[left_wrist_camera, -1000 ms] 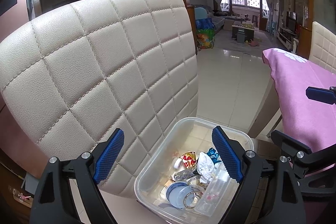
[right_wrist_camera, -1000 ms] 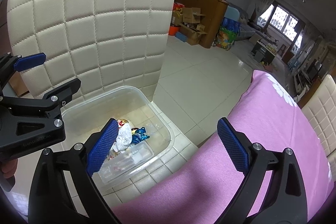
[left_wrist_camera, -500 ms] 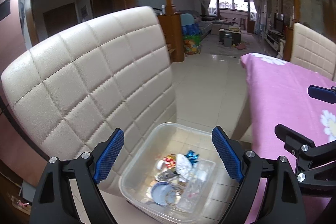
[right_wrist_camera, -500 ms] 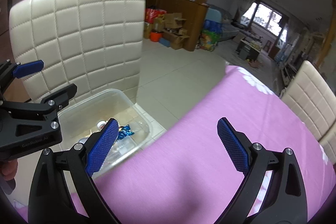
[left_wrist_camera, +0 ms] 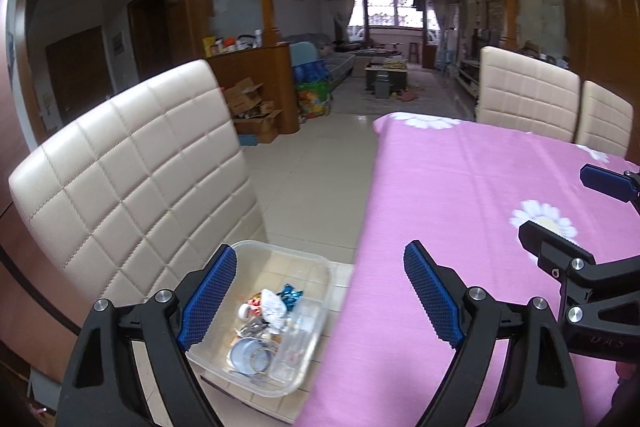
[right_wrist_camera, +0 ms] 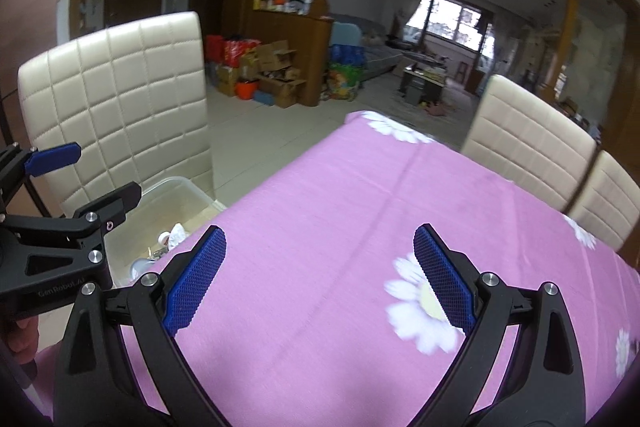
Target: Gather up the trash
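Both cams are pitching up and away from the floor compared with a second ago. Then: both views pointed down at the clear plastic bin (left_wrist_camera: 276,311). Now: the bin sits low-left in the left wrist view and is mostly cut off by the bench (right_wrist_camera: 360,235) edge in the right wrist view.

Left claw (left_wrist_camera: 320,301): fingers apart, nothing between them. Hangs over the gap between the bin and the bench edge.
Right claw (right_wrist_camera: 320,275): fingers apart, empty, over the pink floral cloth.

Trash location: collected trash (left_wrist_camera: 268,315) sits in the bin, on the floor tiles just beside the quilted cream chair (left_wrist_camera: 132,183). Visible in there: a white crumpled wad, a blue foil wrapper, round lids, a clear plastic piece.

Bench top as seen now: bare pink cloth with daisy print, no loose trash in either view. The near part under the claws is hidden by the fingers, and the far right corner is blurred, so I can't rule those out.

My read: the drop into the bin is done, and both claws are swinging back to the bench. Either they go for a next piece outside the frame, or the collection is near its end. Two more cream chairs (right_wrist_camera: 532,135) on the far side, not involved.
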Demonstrator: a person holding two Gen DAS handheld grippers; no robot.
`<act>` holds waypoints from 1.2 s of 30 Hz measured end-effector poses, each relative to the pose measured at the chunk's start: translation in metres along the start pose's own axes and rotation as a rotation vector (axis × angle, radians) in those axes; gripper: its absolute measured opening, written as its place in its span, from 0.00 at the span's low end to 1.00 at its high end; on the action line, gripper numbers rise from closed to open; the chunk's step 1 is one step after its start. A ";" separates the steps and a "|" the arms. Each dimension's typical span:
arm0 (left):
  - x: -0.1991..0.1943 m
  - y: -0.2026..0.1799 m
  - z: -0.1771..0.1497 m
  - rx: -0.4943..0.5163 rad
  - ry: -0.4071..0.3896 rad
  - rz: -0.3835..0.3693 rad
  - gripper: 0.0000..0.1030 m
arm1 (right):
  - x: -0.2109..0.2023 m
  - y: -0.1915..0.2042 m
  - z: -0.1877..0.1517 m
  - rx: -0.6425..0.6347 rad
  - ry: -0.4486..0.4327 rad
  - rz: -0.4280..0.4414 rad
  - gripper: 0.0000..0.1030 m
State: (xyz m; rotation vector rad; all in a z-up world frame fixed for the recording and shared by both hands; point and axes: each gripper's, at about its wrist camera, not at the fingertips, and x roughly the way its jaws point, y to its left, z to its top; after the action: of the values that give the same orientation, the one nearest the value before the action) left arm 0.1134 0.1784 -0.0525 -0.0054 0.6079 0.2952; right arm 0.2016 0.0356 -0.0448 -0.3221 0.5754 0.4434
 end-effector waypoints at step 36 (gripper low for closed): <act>-0.111 -0.051 -0.013 0.045 -0.051 -0.017 0.81 | -0.154 -0.046 -0.044 0.183 -0.118 -0.214 0.94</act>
State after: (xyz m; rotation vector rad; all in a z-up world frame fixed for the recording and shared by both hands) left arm 0.0330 0.0980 -0.0049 0.0395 0.5631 0.2641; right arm 0.0889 -0.0694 0.0183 -0.1785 0.4564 0.2001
